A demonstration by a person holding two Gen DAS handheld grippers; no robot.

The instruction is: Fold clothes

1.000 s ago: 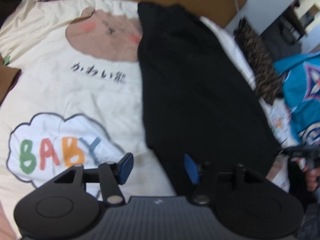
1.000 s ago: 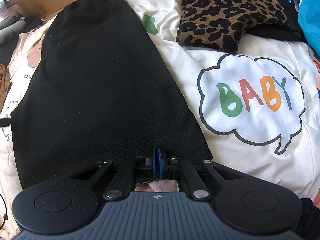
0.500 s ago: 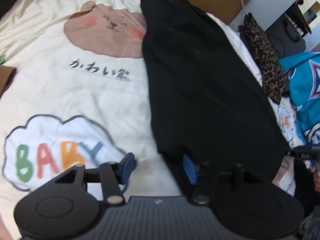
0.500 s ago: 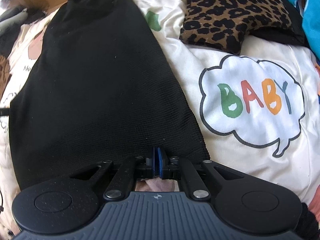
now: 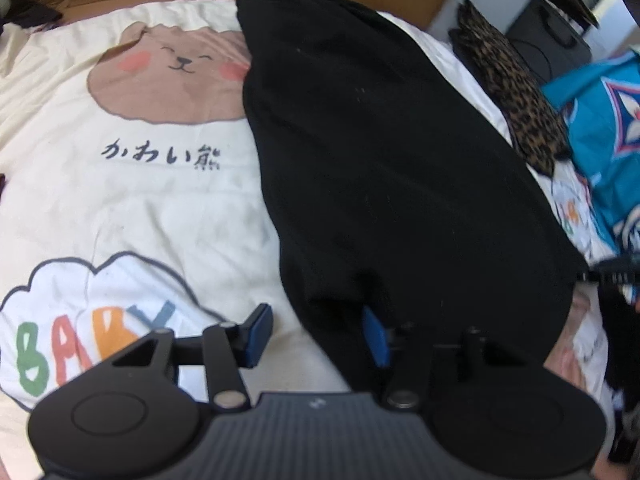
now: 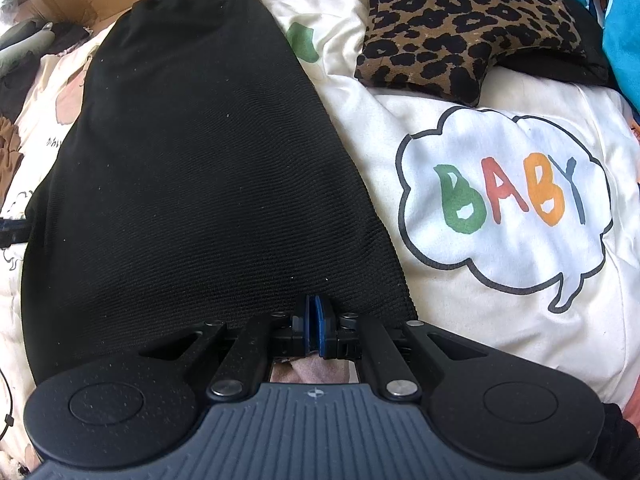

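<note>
Closer now in the left wrist view, the left gripper (image 5: 316, 334) has pushed in along the near edge of the sheet (image 5: 160, 208) toward the garment (image 5: 392, 160). Its jaws stand apart, and they straddle the garment's near left corner: one pad (image 5: 258, 334) is over bare sheet, the other pad (image 5: 374, 336) is tucked against the black cloth. Nothing is pinched yet. The garment lies long and mostly flat, running from the near edge to the far edge of the sheet, beside the bear print (image 5: 172, 76). A leopard cushion (image 5: 516, 96) sits near its right side.

In the right wrist view little has changed. The right gripper (image 6: 316, 328) stays clamped on the garment's (image 6: 192, 168) near hem, pads together with cloth caught between them. The BABY print (image 6: 504, 200) lies just beside the garment's right edge.

By my reading, one near corner is held and the other is about to be taken; once the left jaws close, the hem can be lifted and carried toward the far end for the first fold.
</note>
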